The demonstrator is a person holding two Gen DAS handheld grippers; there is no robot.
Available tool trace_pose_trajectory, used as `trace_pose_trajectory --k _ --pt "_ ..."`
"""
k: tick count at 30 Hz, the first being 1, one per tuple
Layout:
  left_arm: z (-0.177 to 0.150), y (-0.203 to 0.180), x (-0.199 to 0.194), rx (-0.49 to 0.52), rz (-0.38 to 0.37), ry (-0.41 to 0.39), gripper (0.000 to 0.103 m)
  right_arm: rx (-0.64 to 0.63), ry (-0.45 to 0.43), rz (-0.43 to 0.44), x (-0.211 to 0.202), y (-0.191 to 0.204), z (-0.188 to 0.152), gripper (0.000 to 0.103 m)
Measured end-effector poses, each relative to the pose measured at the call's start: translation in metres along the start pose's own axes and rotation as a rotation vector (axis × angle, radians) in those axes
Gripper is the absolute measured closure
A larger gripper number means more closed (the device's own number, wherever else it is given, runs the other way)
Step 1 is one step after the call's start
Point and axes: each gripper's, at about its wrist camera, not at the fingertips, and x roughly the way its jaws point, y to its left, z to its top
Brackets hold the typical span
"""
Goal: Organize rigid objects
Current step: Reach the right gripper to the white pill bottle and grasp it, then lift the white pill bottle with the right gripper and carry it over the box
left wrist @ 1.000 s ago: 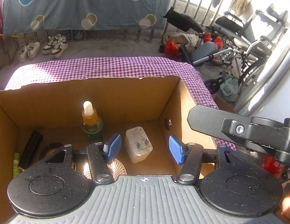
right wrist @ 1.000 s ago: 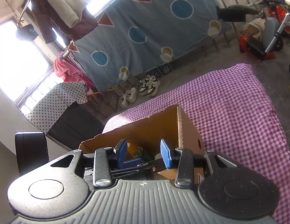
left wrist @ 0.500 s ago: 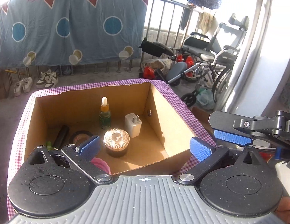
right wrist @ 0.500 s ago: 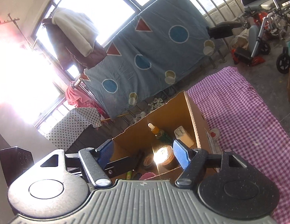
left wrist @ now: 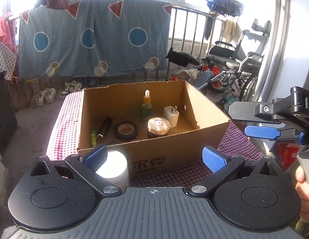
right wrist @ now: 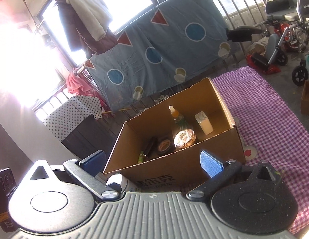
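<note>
While standing outside cardboard box [left wrist: 174, 149], just before its front wall: white jar [left wrist: 114, 165], rigid, probably light, smooth-sided; best gripped across body. Left gripper [left wrist: 154, 157] agape, empty; right gripper [right wrist: 151, 162] opening, empty.

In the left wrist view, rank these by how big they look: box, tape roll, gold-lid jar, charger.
Largest to smallest:
1. box
2. tape roll
3. gold-lid jar
4. charger

Jar and charger look close in size, so that order is unsure.
</note>
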Motion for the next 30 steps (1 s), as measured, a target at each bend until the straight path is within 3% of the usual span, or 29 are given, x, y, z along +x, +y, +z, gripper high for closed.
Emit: trace_pose_trajectory --k 9,16,20,26,30 --pt "-0.025 0.033 0.016 -0.049 0.065 0.032 0.000 -0.067 0.109 0.007 0.043 0.037 -0.004 0.000" --pt "-0.041 0.047 0.041 -0.063 0.081 0.088 0.001 -0.025 0.219 0.023 0.089 0.044 -0.016 0.001" --pt "-0.045 0.050 0.053 -0.077 0.076 0.107 0.005 0.018 0.272 0.025 0.112 0.043 -0.024 0.013" --pt "-0.043 0.054 0.067 -0.116 0.061 0.153 0.030 0.065 0.318 0.038 0.140 0.040 -0.033 0.036" --pt "-0.041 0.054 0.068 -0.128 0.062 0.150 0.045 0.098 0.342 0.061 0.150 0.037 -0.038 0.042"
